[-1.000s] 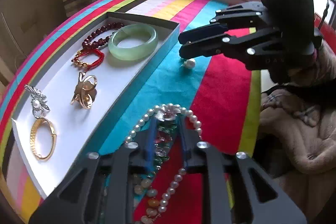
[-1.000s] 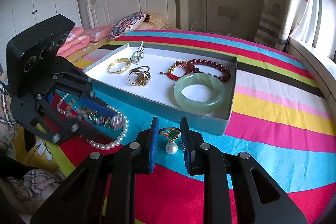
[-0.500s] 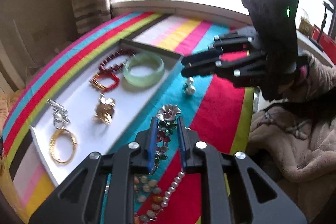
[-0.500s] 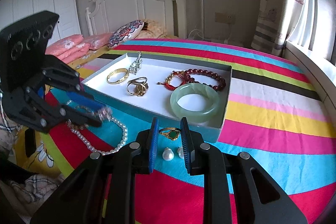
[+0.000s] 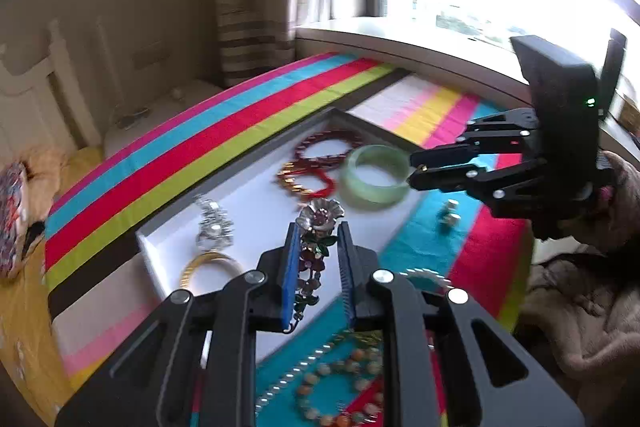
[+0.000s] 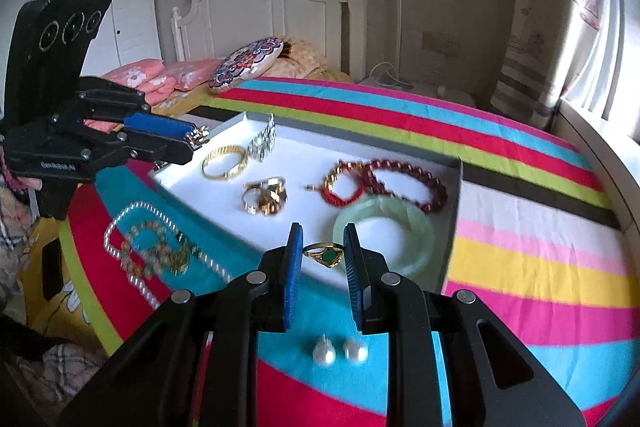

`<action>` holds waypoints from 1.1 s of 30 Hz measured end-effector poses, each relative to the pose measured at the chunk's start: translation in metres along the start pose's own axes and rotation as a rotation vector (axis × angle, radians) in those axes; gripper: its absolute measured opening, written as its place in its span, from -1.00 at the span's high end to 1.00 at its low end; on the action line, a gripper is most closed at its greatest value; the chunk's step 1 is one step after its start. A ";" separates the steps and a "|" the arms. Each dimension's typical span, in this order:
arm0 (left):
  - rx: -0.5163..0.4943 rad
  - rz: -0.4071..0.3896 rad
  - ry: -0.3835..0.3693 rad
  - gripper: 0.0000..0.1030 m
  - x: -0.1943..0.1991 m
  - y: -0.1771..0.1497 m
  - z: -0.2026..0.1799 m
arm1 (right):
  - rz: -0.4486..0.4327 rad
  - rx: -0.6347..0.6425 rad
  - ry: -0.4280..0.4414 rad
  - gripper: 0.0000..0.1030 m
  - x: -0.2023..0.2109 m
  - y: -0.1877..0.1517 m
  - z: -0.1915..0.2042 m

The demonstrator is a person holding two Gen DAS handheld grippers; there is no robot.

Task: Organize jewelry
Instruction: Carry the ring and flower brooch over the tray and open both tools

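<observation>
My left gripper (image 5: pixel 316 233) is shut on a flower brooch (image 5: pixel 318 227) and holds it in the air above the white jewelry tray (image 5: pixel 260 183); it also shows in the right wrist view (image 6: pixel 192 143). My right gripper (image 6: pixel 322 239) is shut on a gold ring with a green stone (image 6: pixel 325 255), lifted above the tray's near edge; it shows in the left wrist view (image 5: pixel 414 171) next to the jade bangle (image 5: pixel 376 173). The tray (image 6: pixel 224 203) holds a gold bangle (image 6: pixel 224 162), a gold ring cluster (image 6: pixel 266 195), red bracelets (image 6: pixel 404 181) and the jade bangle (image 6: pixel 386 233).
A pearl necklace and a bead strand (image 6: pixel 156 247) lie on the striped cover left of the tray. Two pearl earrings (image 6: pixel 339 353) lie under my right gripper. Pillows (image 6: pixel 248 61) and a headboard stand behind. A window sill (image 5: pixel 400 39) runs along the far side.
My left gripper has lifted the brooch off the pearl necklace and carried it over the tray. My right gripper has raised the green-stone ring off the cover, leaving the pearl earrings below.
</observation>
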State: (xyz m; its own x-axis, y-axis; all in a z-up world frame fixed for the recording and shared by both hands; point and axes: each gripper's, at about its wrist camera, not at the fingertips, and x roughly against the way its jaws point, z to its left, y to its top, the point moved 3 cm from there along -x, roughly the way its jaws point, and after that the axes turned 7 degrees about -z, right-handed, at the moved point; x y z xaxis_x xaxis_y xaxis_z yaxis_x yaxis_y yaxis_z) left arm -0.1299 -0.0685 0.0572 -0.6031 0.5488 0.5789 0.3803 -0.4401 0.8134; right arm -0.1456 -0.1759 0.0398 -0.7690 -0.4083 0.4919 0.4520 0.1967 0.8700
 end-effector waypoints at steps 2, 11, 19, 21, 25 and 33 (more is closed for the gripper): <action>0.022 0.008 0.052 0.65 -0.005 0.000 0.010 | -0.002 -0.002 0.012 0.58 -0.009 0.011 0.000; 0.093 0.088 0.193 0.65 -0.038 -0.014 0.032 | 0.033 -0.076 0.061 0.58 -0.072 0.056 0.005; 0.133 0.105 0.197 0.65 -0.050 -0.020 0.035 | 0.092 -0.077 0.033 0.58 -0.117 0.062 0.006; 0.134 0.114 0.207 0.65 -0.055 -0.021 0.034 | 0.099 -0.087 0.034 0.58 -0.122 0.062 0.006; 0.140 0.127 0.214 0.65 -0.062 -0.022 0.031 | 0.107 -0.095 0.037 0.58 -0.127 0.065 0.008; 0.142 0.135 0.225 0.65 -0.065 -0.024 0.030 | 0.106 -0.109 0.039 0.58 -0.130 0.066 0.009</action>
State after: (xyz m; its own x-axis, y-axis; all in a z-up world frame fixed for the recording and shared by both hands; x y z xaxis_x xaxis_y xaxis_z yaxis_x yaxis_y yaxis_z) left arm -0.0789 -0.0721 0.0016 -0.6751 0.3135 0.6677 0.5519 -0.3860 0.7392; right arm -0.0198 -0.1022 0.0341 -0.6975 -0.4250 0.5769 0.5777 0.1430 0.8037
